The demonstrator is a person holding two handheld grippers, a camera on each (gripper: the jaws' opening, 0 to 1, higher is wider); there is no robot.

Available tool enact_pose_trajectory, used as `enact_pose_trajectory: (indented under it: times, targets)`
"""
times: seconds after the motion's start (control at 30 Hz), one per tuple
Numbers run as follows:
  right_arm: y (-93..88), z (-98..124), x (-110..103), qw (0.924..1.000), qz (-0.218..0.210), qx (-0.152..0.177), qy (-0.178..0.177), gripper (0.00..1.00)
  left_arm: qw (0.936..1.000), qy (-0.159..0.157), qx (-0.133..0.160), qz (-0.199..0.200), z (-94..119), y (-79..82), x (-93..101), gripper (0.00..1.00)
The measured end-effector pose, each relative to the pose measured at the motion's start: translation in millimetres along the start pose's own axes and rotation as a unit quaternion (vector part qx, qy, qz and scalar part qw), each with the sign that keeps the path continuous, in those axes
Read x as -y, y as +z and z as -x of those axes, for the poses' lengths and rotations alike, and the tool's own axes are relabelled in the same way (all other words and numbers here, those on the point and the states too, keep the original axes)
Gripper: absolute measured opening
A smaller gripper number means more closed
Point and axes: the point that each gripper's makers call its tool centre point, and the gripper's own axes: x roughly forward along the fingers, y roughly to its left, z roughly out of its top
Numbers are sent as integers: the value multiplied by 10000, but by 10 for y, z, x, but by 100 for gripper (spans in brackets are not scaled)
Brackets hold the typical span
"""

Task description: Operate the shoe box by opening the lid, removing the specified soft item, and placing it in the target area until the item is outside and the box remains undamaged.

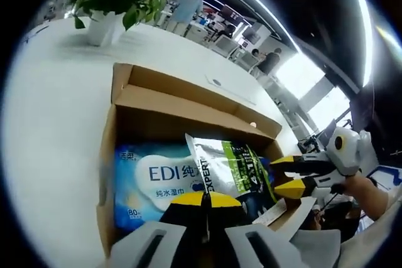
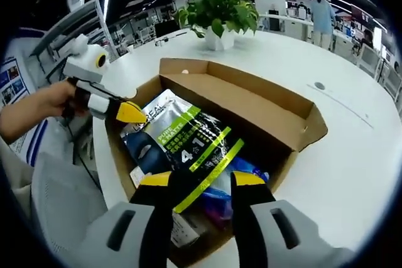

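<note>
Yellow-tipped left tool [image 1: 205, 200] is clenched over the open shoe box [image 1: 164, 101]; right tool [image 2: 202, 181] straddles the silver pouch [image 2: 185, 135], jaws parted. Left gripper view alone reveals the wet-wipes pack [image 1: 154, 183] — inside, on the white counter [image 2: 352, 155].
</note>
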Motion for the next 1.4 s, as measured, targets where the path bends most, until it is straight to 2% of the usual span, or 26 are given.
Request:
enact_pose_trajectory:
  times: [0.23, 0.53, 0.63, 0.87, 1.03, 1.17, 1.4]
  targets:
    - [-59, -122, -19, 9996, -21, -267, 114, 30, 10000, 13, 1, -91, 48, -5, 38, 0]
    - [-55, -159, -23, 9993, -74, -329, 145, 26, 9999, -13, 66, -139, 108, 7, 83, 0]
    - [-67, -177, -56, 9988, -216, -384, 193, 25, 9997, -43, 109, -203, 139, 17, 104, 0]
    - [-30, -209, -79, 9985, -382, -330, 221, 27, 9991, -119, 276, -315, 231, 54, 76, 0]
    - [14, -245, -162, 9975, -520, -235, 424, 29, 9987, -196, 344, -310, 260, 82, 57, 0]
    - [41, -249, -201, 9968, -578, -167, 518, 29, 9987, -91, 326, -373, 266, 79, 3, 0]
    - [63, -177, -140, 9969, -691, 9, 378, 12, 9987, 49, 282, -430, 282, 60, -43, 0]
